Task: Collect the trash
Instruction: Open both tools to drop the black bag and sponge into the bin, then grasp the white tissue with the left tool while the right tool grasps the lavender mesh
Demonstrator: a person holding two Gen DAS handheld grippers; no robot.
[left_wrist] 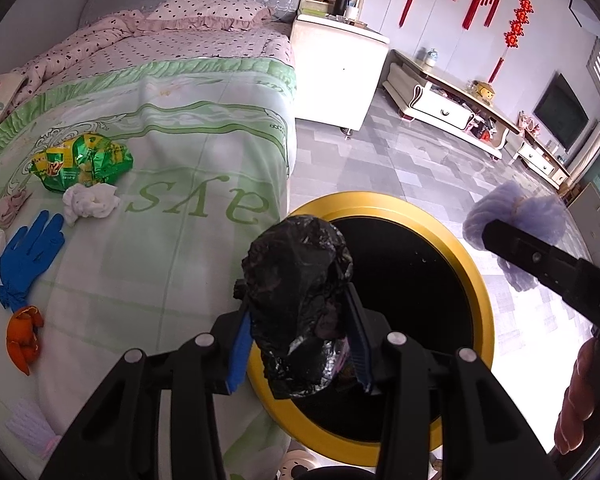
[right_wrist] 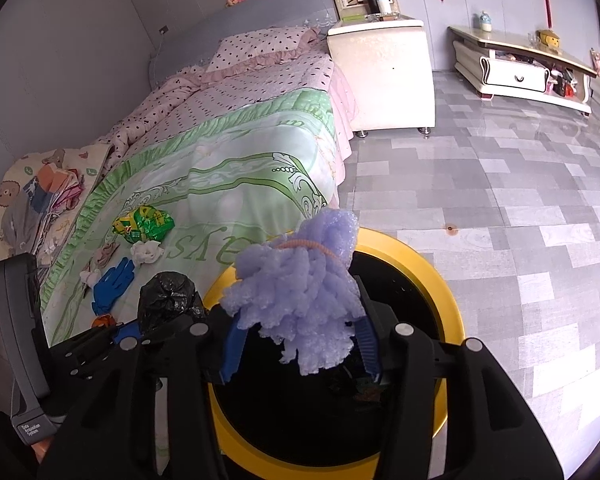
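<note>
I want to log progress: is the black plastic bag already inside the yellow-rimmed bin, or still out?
Still out. The black plastic bag sits crumpled between the left hand-held gripper fingers, above the yellow-rimmed bin opening.

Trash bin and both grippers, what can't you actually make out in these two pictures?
- Inside of the bin: black in both views, contents unreadable.
- Bin's body: hidden below its yellow rim, both views.
- Right gripper: the purple foam covers its blue pads, so actual pressing is unclear.
- Black bag: contents hidden, left wrist view.
- White lump on the bed: too small to name.
</note>
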